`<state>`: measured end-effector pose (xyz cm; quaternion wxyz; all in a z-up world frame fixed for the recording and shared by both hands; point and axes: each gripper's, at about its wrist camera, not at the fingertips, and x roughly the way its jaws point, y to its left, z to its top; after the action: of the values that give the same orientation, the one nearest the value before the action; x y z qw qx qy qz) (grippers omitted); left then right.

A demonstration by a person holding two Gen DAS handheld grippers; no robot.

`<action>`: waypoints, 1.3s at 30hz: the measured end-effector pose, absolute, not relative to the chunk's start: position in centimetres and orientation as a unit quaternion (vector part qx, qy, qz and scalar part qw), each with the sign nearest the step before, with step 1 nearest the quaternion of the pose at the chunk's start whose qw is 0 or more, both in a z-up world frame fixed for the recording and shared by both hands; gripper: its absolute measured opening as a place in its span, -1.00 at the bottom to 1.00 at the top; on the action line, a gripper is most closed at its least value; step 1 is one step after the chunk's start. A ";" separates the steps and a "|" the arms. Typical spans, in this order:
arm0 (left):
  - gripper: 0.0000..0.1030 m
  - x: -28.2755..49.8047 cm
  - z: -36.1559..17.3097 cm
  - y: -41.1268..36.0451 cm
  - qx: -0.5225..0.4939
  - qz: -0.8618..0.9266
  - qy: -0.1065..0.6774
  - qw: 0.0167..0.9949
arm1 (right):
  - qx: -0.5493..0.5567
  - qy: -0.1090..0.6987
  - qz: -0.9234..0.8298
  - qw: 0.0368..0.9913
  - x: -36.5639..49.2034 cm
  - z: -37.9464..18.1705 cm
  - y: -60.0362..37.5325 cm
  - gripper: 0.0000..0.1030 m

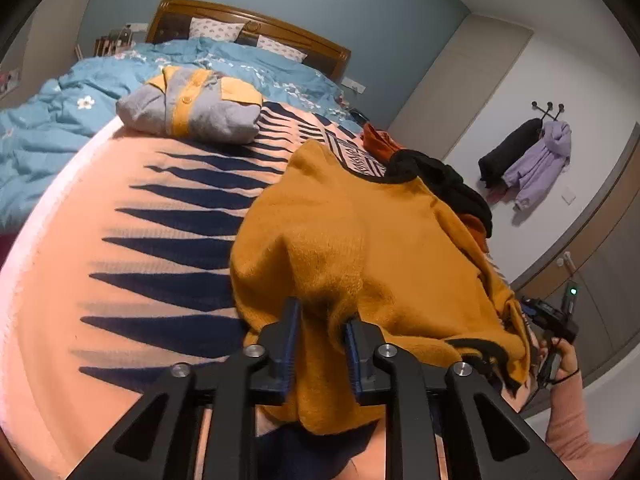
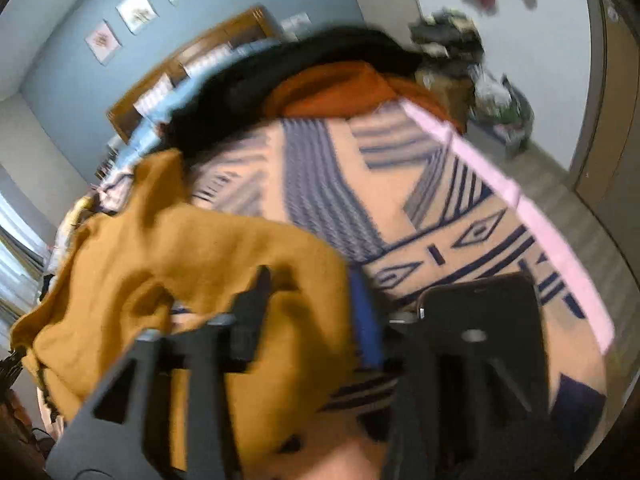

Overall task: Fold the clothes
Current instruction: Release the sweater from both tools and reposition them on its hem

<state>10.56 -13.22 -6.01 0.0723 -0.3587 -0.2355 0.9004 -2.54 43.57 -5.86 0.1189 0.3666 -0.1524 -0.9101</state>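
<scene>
A mustard-yellow knit sweater (image 1: 360, 248) with black trim lies bunched on the peach and navy patterned blanket (image 1: 152, 240). My left gripper (image 1: 322, 344) is shut on the sweater's near edge, with cloth pinched between the blue pads. My right gripper (image 2: 308, 304) holds another part of the same sweater (image 2: 192, 264), with cloth draped between its fingers; that view is blurred. The right gripper also shows in the left wrist view (image 1: 552, 320) at the sweater's far right edge, held by a hand.
A folded grey and yellow cardigan (image 1: 192, 108) lies further up the bed. A black garment (image 1: 448, 184) and an orange one (image 1: 380, 140) are piled beside the sweater. A blue duvet (image 1: 60, 120) covers the head end. Coats (image 1: 532, 156) hang on the wall.
</scene>
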 end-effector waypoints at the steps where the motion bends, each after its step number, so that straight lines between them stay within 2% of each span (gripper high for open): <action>1: -0.16 10.7 -6.0 -13.0 -0.360 0.900 -0.234 0.072 | 0.352 -0.144 -0.916 0.126 -1.7 -5.1 43.2 -0.03; 2: 0.28 10.9 -6.0 -12.7 -0.361 0.902 -0.226 0.070 | 0.331 -0.124 -0.923 0.153 -0.2 -3.7 42.1 0.07; 3: 0.46 11.1 -5.9 -12.2 -0.360 0.905 -0.217 0.068 | 0.317 -0.101 -0.925 0.182 1.1 -2.7 40.8 0.15; 4: 0.58 11.4 -5.9 -11.8 -0.358 0.908 -0.207 0.071 | 0.307 -0.079 -0.925 0.211 2.2 -2.0 39.5 0.34; 5: 0.58 11.6 -5.9 -11.4 -0.358 0.909 -0.200 0.077 | 0.298 -0.050 -0.922 0.240 3.5 -1.5 37.9 0.42; 8: 0.59 12.4 -6.0 -10.2 -0.359 0.911 -0.180 0.094 | 0.285 0.045 -0.901 0.323 7.3 -1.2 31.6 0.42; 12: 0.59 13.2 -6.5 -7.8 -0.377 0.909 -0.139 0.109 | 0.305 0.153 -0.852 0.397 10.5 -4.2 24.9 0.42; 16: 0.60 13.7 -6.6 -5.9 -0.384 0.903 -0.131 0.138 | 0.325 0.243 -0.830 0.383 11.3 -7.5 21.8 0.42; 18: 0.61 13.6 -6.2 -5.0 -0.377 0.908 -0.123 0.138 | 0.331 0.248 -0.828 0.378 11.0 -8.4 21.8 0.41; 19: 0.61 13.3 -6.3 -4.7 -0.377 0.908 -0.123 0.132 | 0.334 0.242 -0.830 0.376 10.8 -8.6 22.0 0.26; 20: 0.57 12.8 -6.5 -4.3 -0.381 0.909 -0.120 0.120 | 0.337 0.228 -0.832 0.377 10.7 -8.5 22.4 -0.06; 21: 0.49 12.3 -6.7 -4.1 -0.385 0.909 -0.114 0.108 | 0.341 0.213 -0.832 0.382 10.4 -8.4 22.7 -0.23; 22: 0.03 11.9 -7.0 -4.0 -0.389 0.909 -0.109 0.099 | 0.340 0.206 -0.835 0.380 10.3 -8.3 22.9 -0.47; 23: -0.59 11.4 -7.3 -4.0 -0.396 0.908 -0.105 0.088 | 0.341 0.199 -0.837 0.378 10.3 -8.1 23.1 -0.67; 24: -0.73 11.1 -7.5 -4.3 -0.400 0.906 -0.107 0.082 | 0.342 0.192 -0.839 0.377 10.3 -7.9 23.3 -0.70; 30: -0.83 11.8 -4.9 -8.6 -0.358 0.918 -0.160 0.062 | 0.334 0.125 -0.852 0.384 10.0 -5.5 24.7 -0.79; 34: -0.86 12.3 -1.9 -12.5 -0.318 0.932 -0.174 0.012 | 0.312 0.073 -0.866 0.384 9.0 -3.0 26.3 -0.90; 35: -0.95 12.3 -1.4 -13.5 -0.309 0.934 -0.177 -0.004 | 0.304 0.065 -0.871 0.380 8.8 -2.4 26.7 -0.91; 39: -0.95 12.0 -1.2 -17.4 -0.303 0.928 -0.210 -0.048 | 0.308 0.048 -0.883 0.351 7.0 -1.9 27.9 -0.91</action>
<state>11.96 -17.36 -1.20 -0.0485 -0.3027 -0.2099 0.9284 7.04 27.90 -1.86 0.3511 0.3076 0.0479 -0.8831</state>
